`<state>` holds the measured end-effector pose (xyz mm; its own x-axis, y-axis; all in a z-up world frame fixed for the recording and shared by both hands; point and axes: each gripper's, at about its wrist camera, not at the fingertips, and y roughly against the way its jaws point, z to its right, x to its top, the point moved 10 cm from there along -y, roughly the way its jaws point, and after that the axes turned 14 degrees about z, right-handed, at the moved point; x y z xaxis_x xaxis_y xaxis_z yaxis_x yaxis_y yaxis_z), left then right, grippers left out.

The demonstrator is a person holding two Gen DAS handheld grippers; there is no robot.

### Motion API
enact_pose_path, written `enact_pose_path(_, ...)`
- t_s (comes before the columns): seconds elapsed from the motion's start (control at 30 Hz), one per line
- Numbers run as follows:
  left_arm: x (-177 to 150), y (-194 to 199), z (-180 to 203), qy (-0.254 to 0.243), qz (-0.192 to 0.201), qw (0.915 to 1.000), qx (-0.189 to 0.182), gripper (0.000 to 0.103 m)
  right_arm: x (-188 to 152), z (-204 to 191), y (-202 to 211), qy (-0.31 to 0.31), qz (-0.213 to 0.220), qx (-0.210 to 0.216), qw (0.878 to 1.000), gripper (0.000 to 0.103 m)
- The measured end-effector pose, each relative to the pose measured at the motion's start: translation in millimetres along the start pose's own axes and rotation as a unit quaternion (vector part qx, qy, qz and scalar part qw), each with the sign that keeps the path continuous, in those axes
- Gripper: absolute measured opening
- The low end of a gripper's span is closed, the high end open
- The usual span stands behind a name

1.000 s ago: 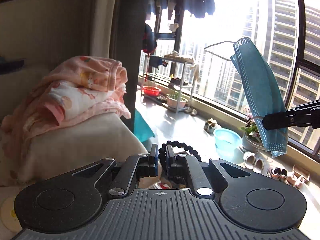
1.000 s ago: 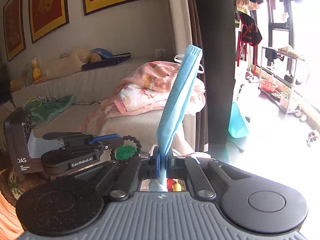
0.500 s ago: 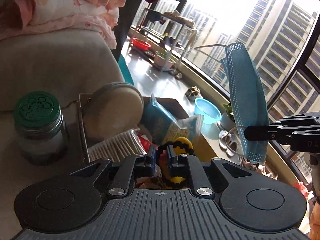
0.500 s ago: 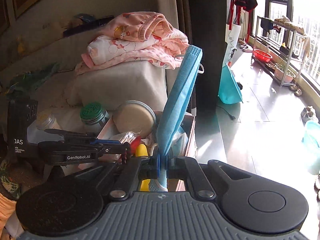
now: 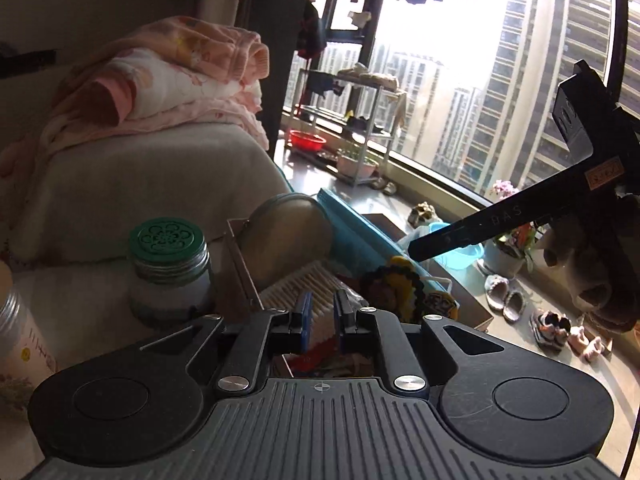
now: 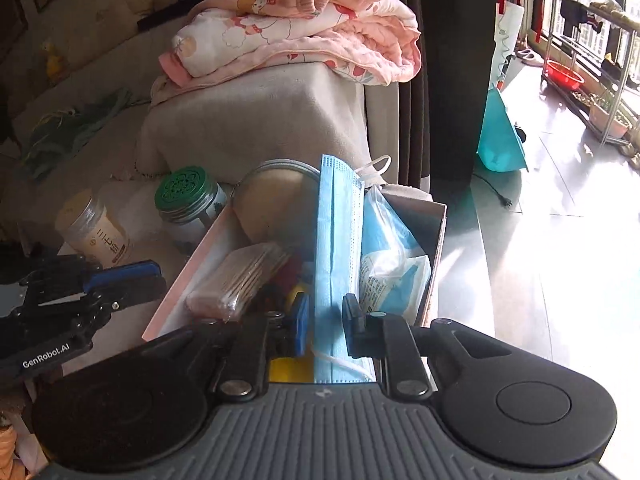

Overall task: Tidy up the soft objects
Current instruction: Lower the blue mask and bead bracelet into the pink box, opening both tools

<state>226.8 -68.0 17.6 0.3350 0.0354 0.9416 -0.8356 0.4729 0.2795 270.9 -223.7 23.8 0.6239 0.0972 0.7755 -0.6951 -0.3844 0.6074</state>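
A folded blue face mask (image 6: pixel 335 248) lies lengthwise in the open box (image 6: pixel 438 236), between my right gripper's (image 6: pixel 325 314) parted fingers; they do not press it. It also shows in the left wrist view (image 5: pixel 360 236), lying across the box contents. My left gripper (image 5: pixel 321 312) is slightly open and empty, hovering over the box's left part. It shows at the left of the right wrist view (image 6: pixel 120 280). A black bead ring with a yellow object (image 5: pixel 394 284) lies in the box.
The box holds a pack of cotton swabs (image 6: pixel 240 276), a plastic mask packet (image 6: pixel 394 260) and a round tin (image 6: pixel 276 200). A green-lidded jar (image 5: pixel 170 264) and another jar (image 6: pixel 96 232) stand left of it. Pink blankets (image 6: pixel 296 36) lie on the sofa arm behind.
My right gripper lowered the upright mask into the box and opened, letting it go. My left gripper released the black bead ring, which now lies in the box, and parted slightly.
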Motion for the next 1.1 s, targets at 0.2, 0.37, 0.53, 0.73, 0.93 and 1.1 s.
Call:
enact_pose_path(0.2, -17, 1, 21, -0.025, -0.009, 0.9990, -0.037, 0.013, 2, 6, -28, -0.048, -0.002, -0.030, 0.998, 0.011)
enact_pose_path(0.37, -8, 3, 24, -0.017, -0.002, 0.9979, -0.063, 0.013, -16, 0, -44, -0.098, -0.060, -0.004, 0.993, 0.009)
enact_pose_path(0.53, -4, -28, 34, -0.020, -0.016, 0.9963, -0.082, 0.013, -22, 11, -30, -0.098, -0.072, -0.024, 0.992, 0.009)
enact_pose_path(0.73, -27, -68, 41, -0.093, -0.076, 0.9911, -0.059, 0.012, -24, 16, -21, -0.093, -0.059, -0.027, 0.994, 0.010)
enact_pose_path(0.93, -33, -64, 34, -0.131, -0.087, 0.9860, -0.054, 0.011, 7, 18, -1, -0.070, 0.022, -0.024, 0.997, 0.010)
enact_pose_path(1.1, -33, -73, 19, -0.122, -0.083, 0.9891, -0.002, 0.011, 20, 17, -34, -0.089, 0.039, -0.031, 0.995, 0.009)
